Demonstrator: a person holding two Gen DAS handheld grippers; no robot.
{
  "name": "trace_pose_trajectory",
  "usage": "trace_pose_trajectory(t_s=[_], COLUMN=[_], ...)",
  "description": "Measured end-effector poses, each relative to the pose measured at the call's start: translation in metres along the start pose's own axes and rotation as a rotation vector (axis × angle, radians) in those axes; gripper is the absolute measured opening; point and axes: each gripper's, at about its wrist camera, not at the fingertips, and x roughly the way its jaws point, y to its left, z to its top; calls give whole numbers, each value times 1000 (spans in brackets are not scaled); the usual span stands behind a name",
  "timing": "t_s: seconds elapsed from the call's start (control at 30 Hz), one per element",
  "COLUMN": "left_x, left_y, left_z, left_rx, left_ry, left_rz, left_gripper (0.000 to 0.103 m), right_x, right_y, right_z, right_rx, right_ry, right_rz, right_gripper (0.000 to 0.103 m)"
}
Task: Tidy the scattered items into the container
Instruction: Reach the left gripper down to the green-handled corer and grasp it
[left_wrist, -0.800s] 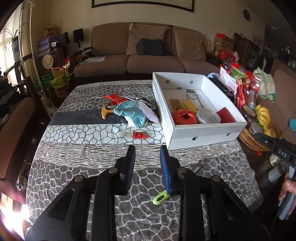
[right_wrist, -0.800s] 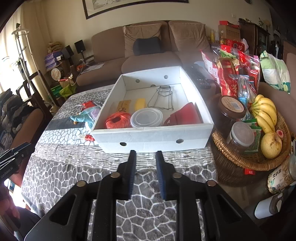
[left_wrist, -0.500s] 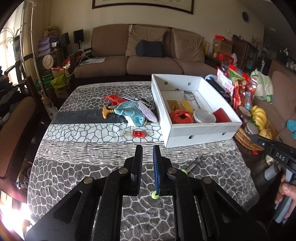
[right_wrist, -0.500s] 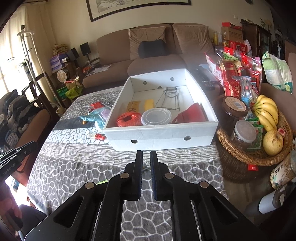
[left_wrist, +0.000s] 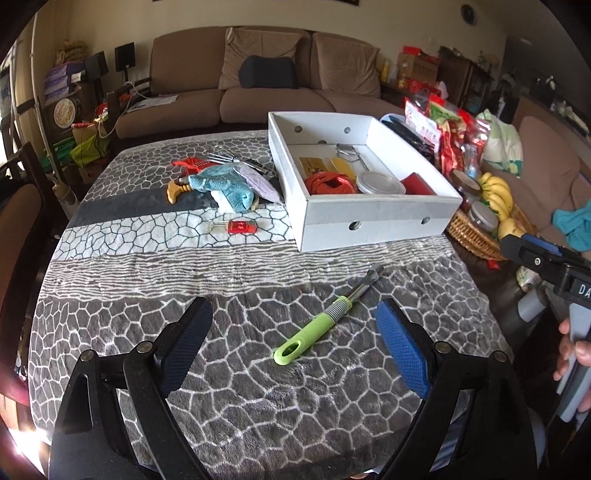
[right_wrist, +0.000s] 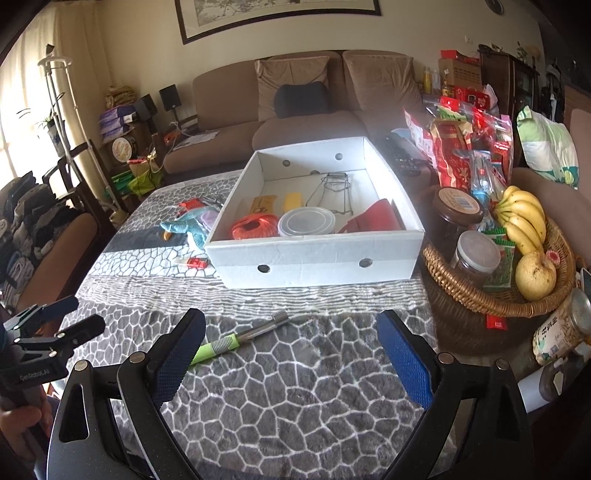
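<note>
1. Left tongs (left_wrist: 293, 332): spread wide, nothing pinched. Both blue pads hang above the tabletop (left_wrist: 147, 288), angled downward.
2. Green-handled peeler (left_wrist: 325, 321) lies flat on the grey patterned cloth, between the left pads in that view, touching neither. Handle loop nearest the camera, metal tip pointing toward the box.
3. Right tongs (right_wrist: 291, 339): also spread wide and empty. In the right wrist view the same peeler (right_wrist: 236, 341) lies just beyond the left-hand pad, handle end partly hidden by it.
4. White cardboard box (right_wrist: 314, 258) sits at the far right part of the tabletop, open-topped, round holes in its walls.
5. Inside the box: a coil of orange cord (right_wrist: 255, 225), a clear round lidded tub (right_wrist: 306, 221), a red item (right_wrist: 373, 218) at the near right corner, a yellow piece (right_wrist: 293, 201), a wire frame (right_wrist: 332, 192) against the far wall.
6. Loose on the cloth left of the box: a teal cloth (left_wrist: 225, 184) heaped with a pale purple piece (left_wrist: 258, 181), a red grater-like tool (left_wrist: 188, 162), a metal whisk (left_wrist: 225, 158) behind them, an orange-handled tool partly under the teal cloth.
7. Small red bottle (left_wrist: 240, 226) lies on its side, apart from the heap, near the box's front left corner.
8. Wicker basket (right_wrist: 476, 295) with bananas (right_wrist: 524, 218), jars and a pear stands just right of the box.
9. A hand (left_wrist: 572, 354) grips the right tool's handle at the edge of the left view.
</note>
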Motion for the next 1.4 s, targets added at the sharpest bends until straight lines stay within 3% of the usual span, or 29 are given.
trace_pose_trajectory(t_s=[0.07,0.1,0.2,0.3,0.37,0.4,0.53,0.67,0.73,0.83,0.93,1.0,1.07,1.3,1.4], left_x=[16,23,41,57,68,74,101,128,138,148,150,151,149,141,138], left_y=[-9,-12,-18,-23,-26,-27,-30,-37,-40,-43,-39,-36,-32,-20,-26], left_z=[-9,-13,-23,-30,-33,-34,-34,-36,-39,-41,-38,-35,-33,-32,-36], left_rx=[47,61,67,84,110,125,159,206,223,243,227,226,221,132,131], left_ry=[44,67,97,127,147,156,216,271,295,322,318,317,311,282,281], left_rz=[7,7,-6,-9,-2,4,0,-6,-19,-46,-76,-75,-72,-161,-184], left_gripper=[44,40,40,49,76,79,79,79,75,59,58,51,28,19,18], right_x=[2,3,6,10,12,13,24,31,34,37,40,44,49,71,89], right_y=[-5,-7,-15,-27,-35,-40,-60,-78,-82,-85,-83,-79,-71,-36,-33], right_z=[-6,-8,-16,-24,-32,-35,-47,-59,-62,-63,-63,-61,-58,-38,-26], right_rx=[-5,-11,-12,8,12,15,42,95,105,107,108,99,88,38,98], right_ry=[8,12,27,48,63,69,119,142,147,153,160,169,179,221,260], right_rz=[15,20,22,41,42,40,5,22,28,47,86,114,143,229,302], right_gripper=[96,96,94,82,82,82,86,86,86,86,86,86,86,80,80])
